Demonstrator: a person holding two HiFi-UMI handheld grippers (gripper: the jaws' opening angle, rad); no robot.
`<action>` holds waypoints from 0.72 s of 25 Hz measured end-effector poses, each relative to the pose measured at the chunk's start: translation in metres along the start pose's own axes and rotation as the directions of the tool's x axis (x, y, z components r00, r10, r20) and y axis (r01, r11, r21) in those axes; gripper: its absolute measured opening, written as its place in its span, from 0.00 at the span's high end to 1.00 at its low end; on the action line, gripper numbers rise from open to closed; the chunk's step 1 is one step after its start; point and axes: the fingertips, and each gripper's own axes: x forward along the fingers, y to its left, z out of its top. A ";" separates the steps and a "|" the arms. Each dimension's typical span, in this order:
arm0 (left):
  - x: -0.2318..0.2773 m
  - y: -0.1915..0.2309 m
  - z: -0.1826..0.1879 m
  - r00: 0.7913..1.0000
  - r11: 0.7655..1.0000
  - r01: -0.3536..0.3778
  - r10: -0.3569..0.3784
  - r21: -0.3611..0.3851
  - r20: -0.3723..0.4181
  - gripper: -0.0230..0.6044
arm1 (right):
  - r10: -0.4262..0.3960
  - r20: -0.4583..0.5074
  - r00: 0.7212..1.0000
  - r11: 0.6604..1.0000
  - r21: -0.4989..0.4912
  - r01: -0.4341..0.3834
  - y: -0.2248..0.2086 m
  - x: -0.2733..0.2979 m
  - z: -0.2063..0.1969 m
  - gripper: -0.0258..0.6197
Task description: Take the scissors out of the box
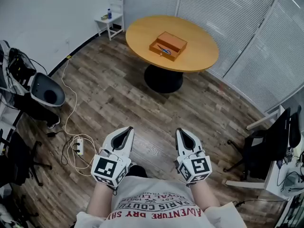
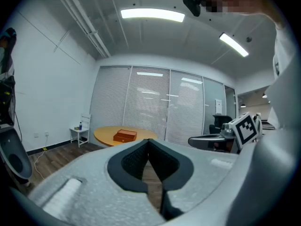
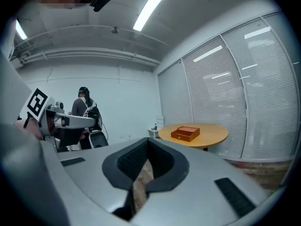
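Note:
A brown wooden box (image 1: 169, 44) sits on the round wooden table (image 1: 199, 56) far ahead of me, its front tray pulled out. Blue-handled scissors (image 1: 165, 50) lie in that tray. Both grippers are held low near my body, well short of the table and pointing toward it. My left gripper (image 1: 128, 129) has its jaws together with nothing between them. My right gripper (image 1: 180, 131) is likewise shut and empty. The box (image 2: 124, 135) shows small in the left gripper view beyond the left gripper (image 2: 148, 142). It also shows beyond the right gripper (image 3: 146, 141) as the box (image 3: 185, 133).
A white side table (image 1: 110, 20) with a bottle stands by the far wall. Cables and a power strip (image 1: 79, 146) lie on the wood floor at left, near a black chair (image 1: 45, 93). An office chair (image 1: 266, 148) and desk are at right. A person (image 3: 84, 112) stands at the back.

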 end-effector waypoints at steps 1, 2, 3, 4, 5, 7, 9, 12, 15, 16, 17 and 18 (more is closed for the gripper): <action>0.002 0.015 0.001 1.000 1.000 0.006 -0.006 -0.006 -0.003 0.95 | -0.010 -0.007 1.000 1.000 0.003 0.010 0.005 0.012 0.002 0.95; 0.004 0.028 0.003 1.000 1.000 0.012 -0.012 -0.011 -0.007 0.95 | -0.018 -0.015 1.000 1.000 0.007 0.018 0.010 0.024 0.004 0.95; 0.007 0.042 0.006 1.000 1.000 0.018 -0.018 -0.012 -0.011 0.95 | -0.025 -0.022 0.999 1.000 0.012 0.026 0.015 0.036 0.007 0.95; 0.009 0.054 0.010 1.000 1.000 0.025 -0.025 -0.012 -0.016 0.95 | -0.030 -0.027 0.999 0.999 0.018 0.030 0.020 0.046 0.010 0.95; 0.010 0.065 0.013 0.999 0.999 0.031 -0.032 -0.011 -0.020 0.95 | -0.033 -0.030 0.999 0.999 0.023 0.034 0.025 0.056 0.014 0.95; 0.013 0.084 0.021 0.999 0.999 0.044 -0.044 -0.011 -0.021 0.95 | -0.044 -0.027 0.999 0.999 0.020 0.045 0.032 0.071 0.022 0.95; 0.016 0.102 0.025 0.999 0.999 0.047 -0.047 -0.014 -0.021 0.95 | -0.061 -0.028 0.998 0.998 0.013 0.061 0.036 0.086 0.027 0.95; 0.020 0.124 0.021 0.999 0.999 0.044 -0.045 -0.032 -0.025 0.95 | -0.063 -0.049 0.997 0.998 0.016 0.064 0.042 0.105 0.024 0.95; 0.036 0.139 0.012 0.998 0.998 0.040 -0.043 -0.045 -0.046 0.95 | -0.062 -0.070 0.996 0.998 0.013 0.063 0.037 0.127 0.017 0.95; 0.044 0.144 0.011 0.998 0.998 0.039 -0.041 -0.046 -0.053 0.95 | -0.061 -0.072 0.996 0.998 0.015 0.062 0.033 0.136 0.017 0.95; 0.053 0.150 0.011 0.998 0.998 0.039 -0.041 -0.047 -0.056 0.95 | -0.059 -0.071 0.996 0.998 0.017 0.061 0.029 0.146 0.017 0.95; 0.062 0.155 0.011 0.998 0.998 0.040 -0.042 -0.046 -0.055 0.95 | -0.057 -0.071 0.996 0.998 0.018 0.059 0.024 0.157 0.017 0.95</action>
